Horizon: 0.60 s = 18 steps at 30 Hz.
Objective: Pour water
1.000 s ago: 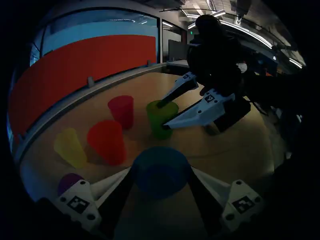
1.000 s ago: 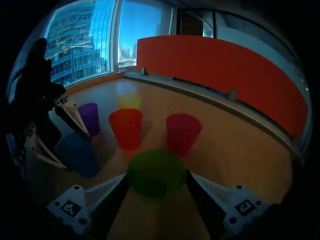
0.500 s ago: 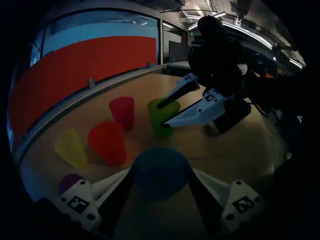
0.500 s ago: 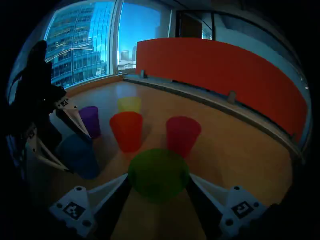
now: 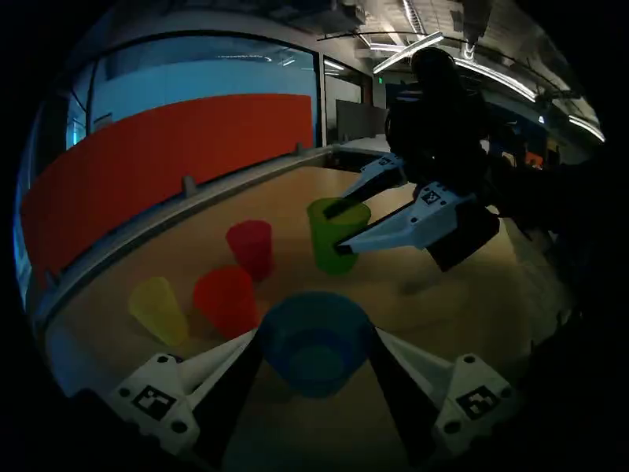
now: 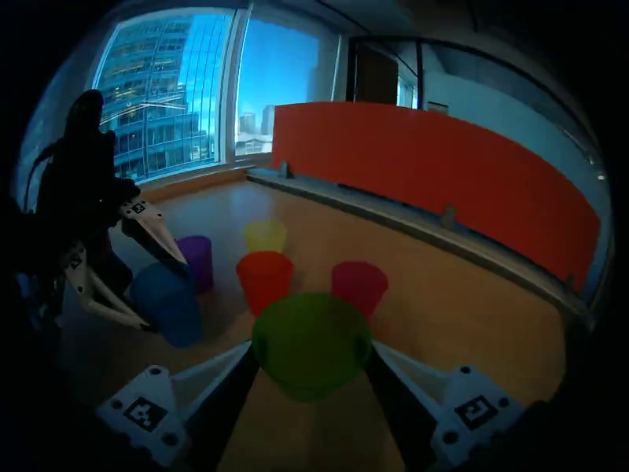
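while left gripper (image 5: pixel 314 336) holds blue cup (image 5: pixel 314 358), right gripper (image 6: pixel 311 344) holds green cup (image 6: pixel 311 362), both cups upright.

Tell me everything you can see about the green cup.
The green cup looks like a translucent plastic tumbler, wider at its open rim than at its base. It is upright, mouth up, clamped at its sides between the two fingers of the right tool. I cannot tell whether it rests on the wooden table or is lifted, nor whether it holds water.

There are a blue cup (image 5: pixel 316 354), green cup (image 6: pixel 311 346) and orange-red partition (image 6: pixel 440 173).
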Tool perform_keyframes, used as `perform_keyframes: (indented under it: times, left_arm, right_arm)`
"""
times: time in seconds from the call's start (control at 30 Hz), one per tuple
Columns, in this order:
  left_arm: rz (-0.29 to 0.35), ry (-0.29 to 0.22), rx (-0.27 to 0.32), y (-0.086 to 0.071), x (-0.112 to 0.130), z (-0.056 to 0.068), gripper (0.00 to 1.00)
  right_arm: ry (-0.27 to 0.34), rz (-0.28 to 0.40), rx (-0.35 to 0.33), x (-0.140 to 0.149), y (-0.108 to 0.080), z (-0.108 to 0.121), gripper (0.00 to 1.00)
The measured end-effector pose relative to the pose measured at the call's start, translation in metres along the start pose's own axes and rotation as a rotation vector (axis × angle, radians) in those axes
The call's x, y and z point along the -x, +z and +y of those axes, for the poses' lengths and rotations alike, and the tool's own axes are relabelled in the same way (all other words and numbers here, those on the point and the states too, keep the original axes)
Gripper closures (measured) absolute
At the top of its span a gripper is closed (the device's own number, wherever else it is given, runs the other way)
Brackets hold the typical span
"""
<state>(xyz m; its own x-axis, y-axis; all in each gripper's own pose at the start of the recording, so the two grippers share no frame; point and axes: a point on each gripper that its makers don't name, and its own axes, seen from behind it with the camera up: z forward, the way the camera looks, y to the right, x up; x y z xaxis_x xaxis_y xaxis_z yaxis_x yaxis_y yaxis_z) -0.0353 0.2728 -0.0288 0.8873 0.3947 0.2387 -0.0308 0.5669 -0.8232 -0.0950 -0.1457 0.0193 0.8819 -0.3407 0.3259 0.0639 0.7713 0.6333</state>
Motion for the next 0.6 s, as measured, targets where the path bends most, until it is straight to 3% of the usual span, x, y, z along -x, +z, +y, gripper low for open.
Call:
perform_keyframes:
  times: [0.6]
  left_arm:
    - [0.178,-0.054,-0.095,-0.066,-0.06,-0.017,0.12]
  right_arm:
    - [-0.045,0.141,-0.005,-0.057,-0.053,-0.033,0.09]
